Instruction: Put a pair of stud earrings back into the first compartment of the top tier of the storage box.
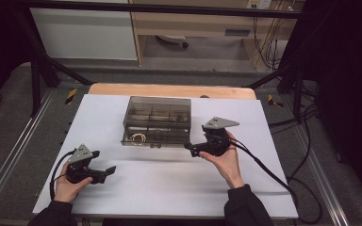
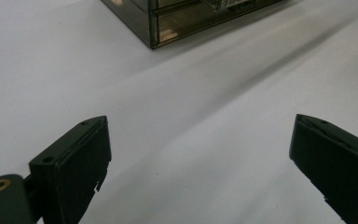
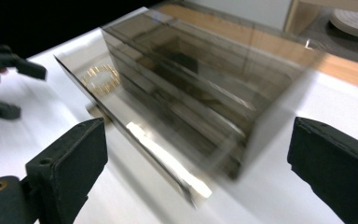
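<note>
Left claw (image 1: 104,172): nearest the person, resting low over the desk's near left area; jaws spread wide with only bare white surface between them, as the left gripper view confirms; holds nothing; keep it parked here, clear of the working side.
Desk (image 1: 169,188): white sheet, bare in front of the box; use this open strip as the approach lane.
Right claw (image 1: 188,149): held level just beside the box's front right corner, tips pointing toward the front face; jaws wide apart, nothing gripped; the right gripper view is blurred, so steady the hand before closing.
Drawer box (image 1: 157,121): smoky translucent organiser standing mid-desk, beyond both claws; its low front drawer appears drawn slightly out; judged the object of the step in hand.
Gold ring (image 1: 138,137): lies inside the lower left compartment, seen through the front wall; whether it is loose cannot be told.
Recommended technique: bring the right claw square to the drawer front; take hold of the lip or handle rather than the smooth wall; move the drawer straight along its track; brace the box with the left claw if it slides.
</note>
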Demonstrator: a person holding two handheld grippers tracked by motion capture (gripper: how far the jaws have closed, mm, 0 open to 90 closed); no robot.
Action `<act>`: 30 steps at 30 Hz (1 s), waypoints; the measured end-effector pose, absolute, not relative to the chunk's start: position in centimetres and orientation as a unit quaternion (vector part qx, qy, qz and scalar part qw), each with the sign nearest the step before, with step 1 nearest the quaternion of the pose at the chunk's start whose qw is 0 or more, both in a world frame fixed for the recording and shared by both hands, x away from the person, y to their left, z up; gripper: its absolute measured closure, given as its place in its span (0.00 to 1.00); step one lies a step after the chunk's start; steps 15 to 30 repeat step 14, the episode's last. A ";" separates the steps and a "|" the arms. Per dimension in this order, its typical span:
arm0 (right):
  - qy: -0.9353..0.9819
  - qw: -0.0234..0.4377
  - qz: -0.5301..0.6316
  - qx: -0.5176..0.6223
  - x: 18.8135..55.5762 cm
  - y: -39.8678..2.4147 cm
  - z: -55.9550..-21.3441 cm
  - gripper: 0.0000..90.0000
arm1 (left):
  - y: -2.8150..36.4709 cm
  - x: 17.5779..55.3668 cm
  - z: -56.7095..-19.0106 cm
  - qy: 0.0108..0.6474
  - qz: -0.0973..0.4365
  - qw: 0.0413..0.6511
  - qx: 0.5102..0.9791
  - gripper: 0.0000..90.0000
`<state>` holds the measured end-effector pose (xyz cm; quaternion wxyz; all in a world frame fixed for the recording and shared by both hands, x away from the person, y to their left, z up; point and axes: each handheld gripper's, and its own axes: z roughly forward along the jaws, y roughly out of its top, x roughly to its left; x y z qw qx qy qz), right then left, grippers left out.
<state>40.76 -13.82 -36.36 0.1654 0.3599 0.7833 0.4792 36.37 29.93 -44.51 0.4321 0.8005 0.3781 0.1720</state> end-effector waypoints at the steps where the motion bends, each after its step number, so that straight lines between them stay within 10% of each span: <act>1: 0.783 0.165 0.479 0.360 40.8 -13.8 -36.4 0.05 | 29.9 36.4 -44.5 0.378 0.172 0.432 0.800 0.06; 30: 0.772 0.155 0.477 0.389 38.0 -21.0 -40.2 0.02 | 29.7 36.4 -44.5 0.375 0.172 0.429 0.804 0.06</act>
